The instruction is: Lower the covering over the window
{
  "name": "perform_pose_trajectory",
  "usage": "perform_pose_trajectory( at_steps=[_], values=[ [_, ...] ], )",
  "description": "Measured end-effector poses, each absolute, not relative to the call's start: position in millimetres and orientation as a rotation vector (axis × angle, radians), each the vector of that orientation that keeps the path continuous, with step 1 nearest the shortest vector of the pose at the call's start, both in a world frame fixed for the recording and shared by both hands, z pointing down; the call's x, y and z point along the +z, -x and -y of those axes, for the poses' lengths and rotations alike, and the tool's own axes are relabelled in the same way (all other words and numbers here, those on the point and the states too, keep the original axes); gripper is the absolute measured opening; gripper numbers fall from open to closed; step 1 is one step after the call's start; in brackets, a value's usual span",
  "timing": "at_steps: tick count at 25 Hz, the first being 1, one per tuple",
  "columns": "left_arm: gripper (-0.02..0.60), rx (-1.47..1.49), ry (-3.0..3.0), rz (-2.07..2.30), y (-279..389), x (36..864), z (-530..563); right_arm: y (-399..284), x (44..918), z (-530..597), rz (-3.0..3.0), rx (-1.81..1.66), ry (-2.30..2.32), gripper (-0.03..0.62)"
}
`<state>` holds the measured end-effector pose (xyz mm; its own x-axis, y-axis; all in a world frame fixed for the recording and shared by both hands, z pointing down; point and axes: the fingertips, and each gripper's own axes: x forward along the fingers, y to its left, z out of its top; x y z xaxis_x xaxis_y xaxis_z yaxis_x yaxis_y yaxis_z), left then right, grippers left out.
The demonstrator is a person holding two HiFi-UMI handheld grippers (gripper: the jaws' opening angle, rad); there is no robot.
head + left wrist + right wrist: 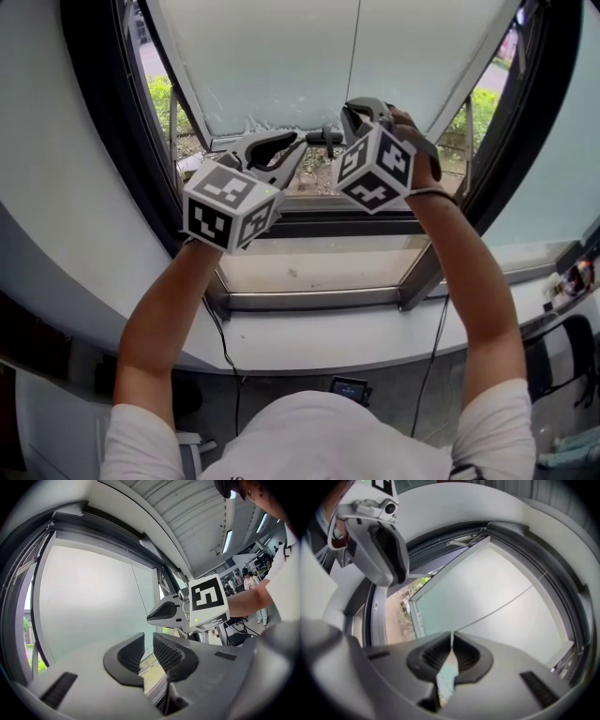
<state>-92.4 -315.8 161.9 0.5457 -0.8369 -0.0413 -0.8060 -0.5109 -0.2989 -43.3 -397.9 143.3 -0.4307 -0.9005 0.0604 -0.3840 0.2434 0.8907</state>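
Observation:
A pale roller blind covers the upper part of the window, and its bottom edge hangs above the strip of garden that still shows. A thin pull cord runs down in front of the blind. My right gripper is shut on this cord, which comes out of the pressed pads and runs up across the blind. Just left of it and slightly lower is my left gripper. Its pads stand a narrow gap apart with nothing between them. Beyond them I see the right gripper at the cord.
A dark window frame curves round both sides. The white sill lies below the grippers, with a black cable hanging off its front edge. Small items sit on the ledge at the far right.

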Motion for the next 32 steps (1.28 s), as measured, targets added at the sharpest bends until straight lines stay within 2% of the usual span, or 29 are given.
perform_pose_trajectory(
  at_steps=[32],
  values=[
    [0.055, -0.193, 2.479, -1.398, 104.2, 173.3, 308.7, 30.4, 236.0, 386.1, 1.855, -1.024, -1.022, 0.031]
  ],
)
